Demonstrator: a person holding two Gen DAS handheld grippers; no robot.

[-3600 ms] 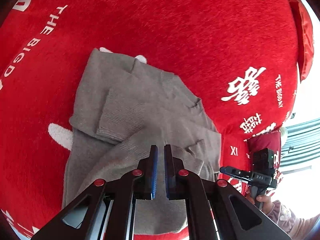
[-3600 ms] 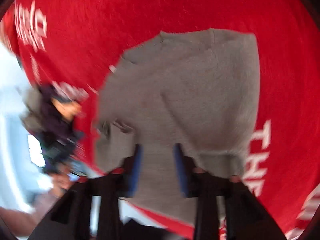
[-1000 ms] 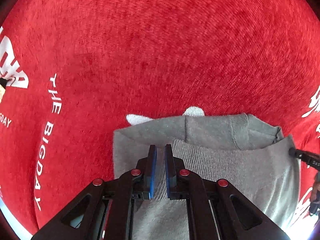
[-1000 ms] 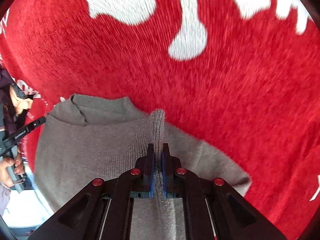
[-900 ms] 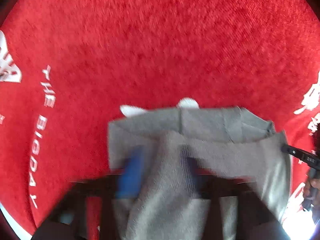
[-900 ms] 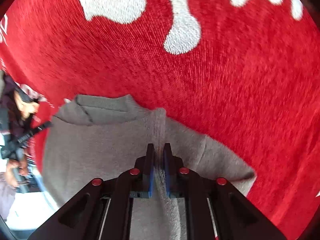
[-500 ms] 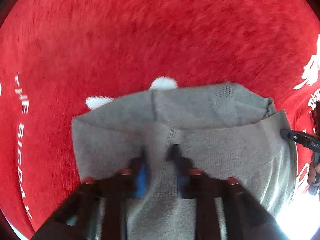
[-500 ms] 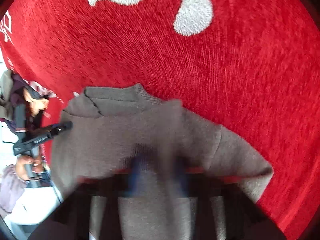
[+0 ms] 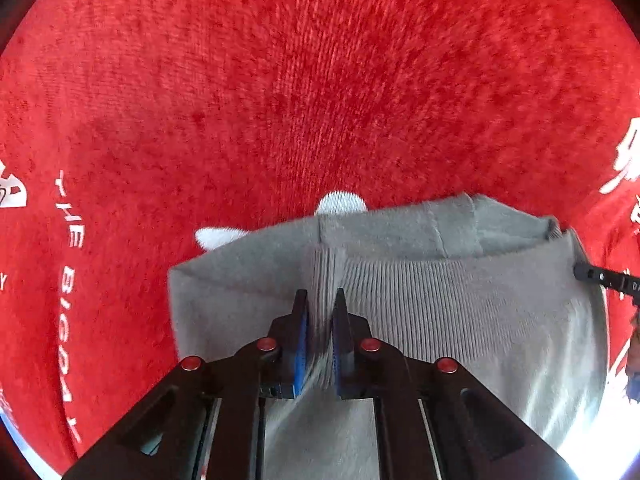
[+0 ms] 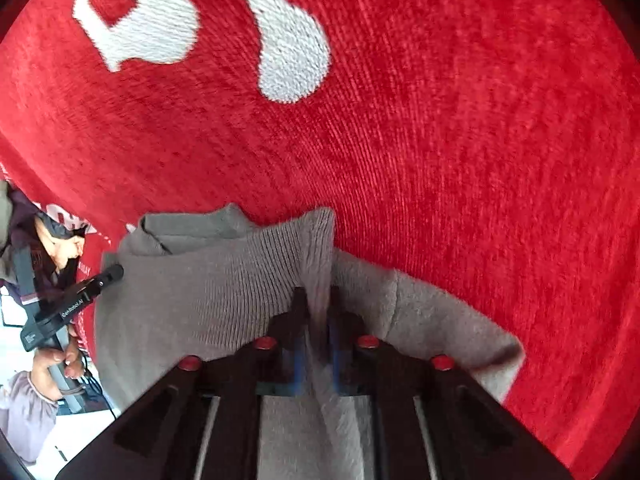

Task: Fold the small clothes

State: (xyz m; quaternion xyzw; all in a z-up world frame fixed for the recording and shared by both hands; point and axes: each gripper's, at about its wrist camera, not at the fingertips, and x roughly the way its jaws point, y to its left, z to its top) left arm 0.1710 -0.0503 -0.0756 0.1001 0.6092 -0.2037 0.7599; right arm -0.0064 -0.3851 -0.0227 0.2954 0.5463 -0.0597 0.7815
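A small grey knit sweater point(image 9: 460, 320) lies on a red blanket point(image 9: 320, 80), its ribbed hem folded up over the body and lying just short of the collar point(image 9: 500, 220). My left gripper point(image 9: 320, 312) is shut on a pinch of the ribbed hem near the sweater's left side. The right gripper point(image 10: 316, 308) holds the same hem point(image 10: 256, 272) at the other side. Its jaws are opening, with the raised fold of hem still pressed between the blurred pads. Each view shows the other gripper's tip at the sweater's far edge.
The red blanket point(image 10: 440, 140) carries large white characters point(image 10: 292, 52) and white lettering point(image 9: 72, 260). A person's hand point(image 10: 52, 364) on the left gripper's handle shows at the left edge of the right wrist view, over a bright floor beyond the blanket's edge.
Since the earliest frames both grippers have taken the hem and carried it up over the sweater toward the collar. Over the last second the fold has spread flatter and both grippers shifted slightly.
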